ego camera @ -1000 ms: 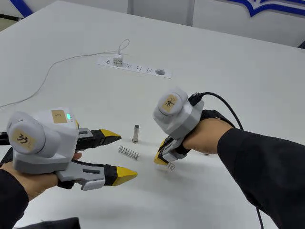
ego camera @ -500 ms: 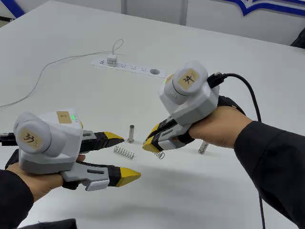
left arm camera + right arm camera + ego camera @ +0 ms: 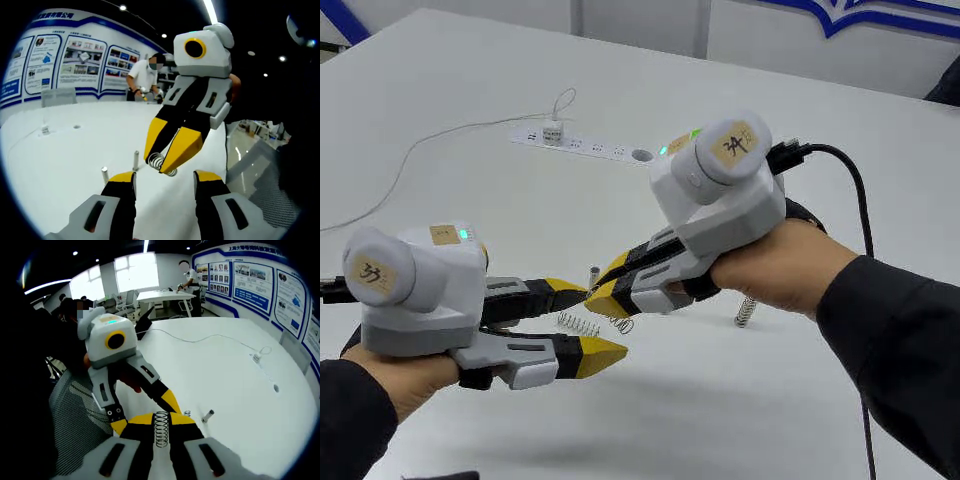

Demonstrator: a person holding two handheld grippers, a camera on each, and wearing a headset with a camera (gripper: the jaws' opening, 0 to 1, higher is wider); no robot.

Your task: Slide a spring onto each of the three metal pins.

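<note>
Swung left toward the pin (image 3: 594, 273) with the spring (image 3: 161, 429) pinched mid-coil in right gripper (image 3: 607, 298) jaws; left gripper (image 3: 165, 176) jaws spread; judged light, squashy, easily flicked

Lighting was bright and even, from overhead ceiling strips (image 3: 146, 245). Shadows on the white bench (image 3: 440, 80) were soft and faint. Both gripper views bowed strongly at their edges; backgrounds appeared slightly soft, possibly from motion.

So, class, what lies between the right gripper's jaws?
A spring, pinched there by the right gripper; the right gripper view shows it plainly.
</note>
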